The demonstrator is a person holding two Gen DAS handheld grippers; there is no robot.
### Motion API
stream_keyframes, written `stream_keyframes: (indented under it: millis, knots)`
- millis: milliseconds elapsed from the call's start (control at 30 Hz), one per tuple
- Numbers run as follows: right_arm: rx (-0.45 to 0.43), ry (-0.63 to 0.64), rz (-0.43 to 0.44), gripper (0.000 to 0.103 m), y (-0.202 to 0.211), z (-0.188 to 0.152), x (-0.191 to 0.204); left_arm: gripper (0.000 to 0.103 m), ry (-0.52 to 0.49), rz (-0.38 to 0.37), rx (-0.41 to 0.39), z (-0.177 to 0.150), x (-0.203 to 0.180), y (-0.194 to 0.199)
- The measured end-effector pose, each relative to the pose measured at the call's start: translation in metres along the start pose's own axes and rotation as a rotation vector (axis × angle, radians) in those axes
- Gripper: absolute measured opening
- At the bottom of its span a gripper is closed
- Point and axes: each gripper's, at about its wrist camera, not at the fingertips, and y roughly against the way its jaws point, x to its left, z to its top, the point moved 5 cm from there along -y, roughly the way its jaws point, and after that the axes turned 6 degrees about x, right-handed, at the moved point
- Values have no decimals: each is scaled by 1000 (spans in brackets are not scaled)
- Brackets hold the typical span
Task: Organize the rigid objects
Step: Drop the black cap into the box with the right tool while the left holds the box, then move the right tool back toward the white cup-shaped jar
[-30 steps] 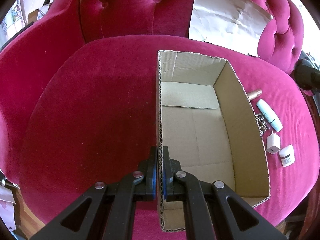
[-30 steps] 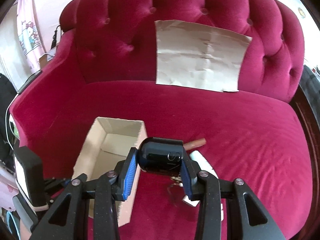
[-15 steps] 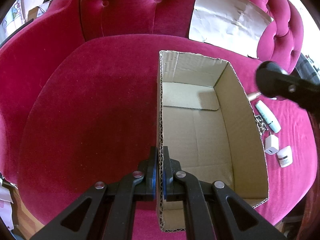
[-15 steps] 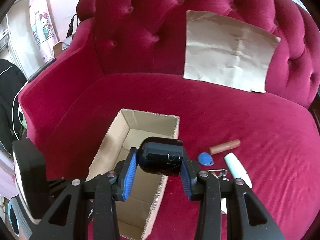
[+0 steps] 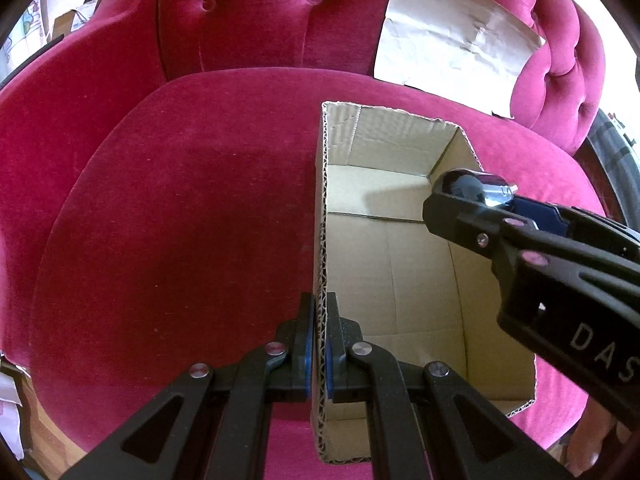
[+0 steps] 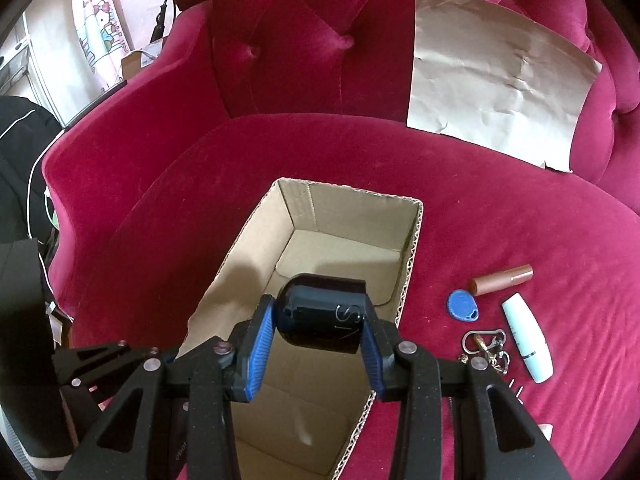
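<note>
An open cardboard box (image 5: 404, 248) (image 6: 352, 216) lies on the red velvet sofa, with nothing inside it. My left gripper (image 5: 318, 332) is shut on the box's left wall near the front. My right gripper (image 6: 318, 320) is shut on a glossy black jar (image 6: 322, 312) and holds it above the box's inside; in the left wrist view the black jar (image 5: 468, 188) hangs over the right wall. To the right of the box lie a brown tube (image 6: 502, 279), a blue key fob (image 6: 462, 306), a white tube (image 6: 526, 340) and a metal key ring (image 6: 486, 346).
A creased sheet of brown paper (image 6: 496, 68) leans on the sofa's tufted backrest. The seat left of the box is bare velvet (image 5: 180, 220). A dark bag and cables (image 6: 20, 168) sit beyond the left armrest. The sofa's front edge runs just below the box.
The right gripper has carried the black jar leftward and down, from beside the box to above its inside. The left gripper has kept its hold on the box wall.
</note>
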Motion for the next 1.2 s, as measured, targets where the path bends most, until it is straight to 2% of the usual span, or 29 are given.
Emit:
stream_keyframes:
  millis: [200,267,300,367,433,500,600,700,1200]
  knots:
    - [-6,11,4,44,1,2,2,4,2,2,-1,0,1,0]
    - [-14,17,-6,48,3,2,3,4,2,1,-1,0,1,0]
    - [-24,20,-10,57,5,3,4,4,2,1,-1,0,1,0]
    - [-44,22,-20,67,10,5,5,4,1,-1,0,0,1,0]
    - [-56,17,-38,80,13,7,4,4,1,-2,-2,1,-1,-1]
    - [-62,16,-52,85,14,8,2,4,-1,1,-2,1,-1,-1]
    - [-55,11,-77,99,13,8,-3,4,4,-2,-2,1,0,-1]
    - [-52,3,-81,103,12,8,-6,4,3,-2,-2,2,0,-1]
    - [-59,-34,-115,103,27,6,-27,4,-3,9,-5,2,-3,-1]
